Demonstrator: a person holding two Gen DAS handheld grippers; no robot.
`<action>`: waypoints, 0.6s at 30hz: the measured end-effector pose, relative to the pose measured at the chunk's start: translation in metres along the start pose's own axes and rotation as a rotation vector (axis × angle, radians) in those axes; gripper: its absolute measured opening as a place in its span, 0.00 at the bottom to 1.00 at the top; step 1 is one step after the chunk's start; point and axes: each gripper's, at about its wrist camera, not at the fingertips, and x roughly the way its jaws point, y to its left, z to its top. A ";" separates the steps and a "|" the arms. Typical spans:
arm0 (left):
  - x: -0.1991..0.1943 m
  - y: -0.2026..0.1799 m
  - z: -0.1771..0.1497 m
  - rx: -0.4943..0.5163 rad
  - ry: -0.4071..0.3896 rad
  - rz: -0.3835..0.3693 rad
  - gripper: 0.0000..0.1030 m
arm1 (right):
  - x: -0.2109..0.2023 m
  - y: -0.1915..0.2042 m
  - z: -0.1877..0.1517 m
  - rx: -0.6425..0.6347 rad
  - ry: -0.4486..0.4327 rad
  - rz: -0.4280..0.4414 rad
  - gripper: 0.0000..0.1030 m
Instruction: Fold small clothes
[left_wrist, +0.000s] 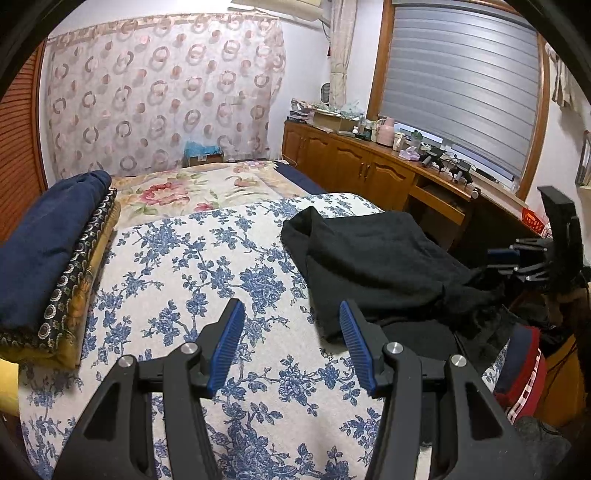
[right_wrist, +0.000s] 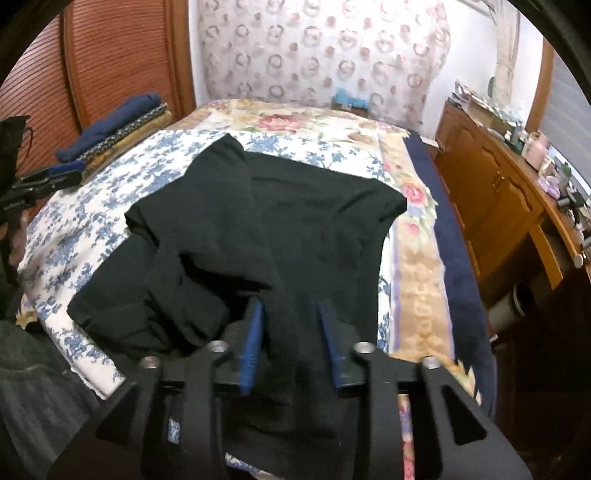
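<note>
A black garment lies rumpled on the blue-flowered bedspread, partly folded over itself. My left gripper is open and empty, above the spread at the garment's near left edge. In the right wrist view the garment fills the middle of the bed. My right gripper stands open with the garment's near part lying between its blue pads. The right gripper also shows at the far right of the left wrist view, and the left gripper at the left edge of the right wrist view.
A stack of folded clothes, navy on top, sits at the bed's left side. A wooden cabinet with clutter runs along the right under the window. A pink-flowered cover lies farther back. A patterned curtain hangs behind the bed.
</note>
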 end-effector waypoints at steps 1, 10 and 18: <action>0.000 0.000 0.000 0.002 -0.001 0.005 0.51 | -0.002 0.001 0.002 -0.002 -0.016 -0.001 0.44; -0.008 0.003 0.001 0.000 -0.022 0.025 0.51 | 0.018 0.061 0.050 -0.108 -0.119 0.133 0.49; -0.017 0.016 -0.001 -0.029 -0.042 0.046 0.51 | 0.081 0.118 0.077 -0.197 -0.030 0.260 0.49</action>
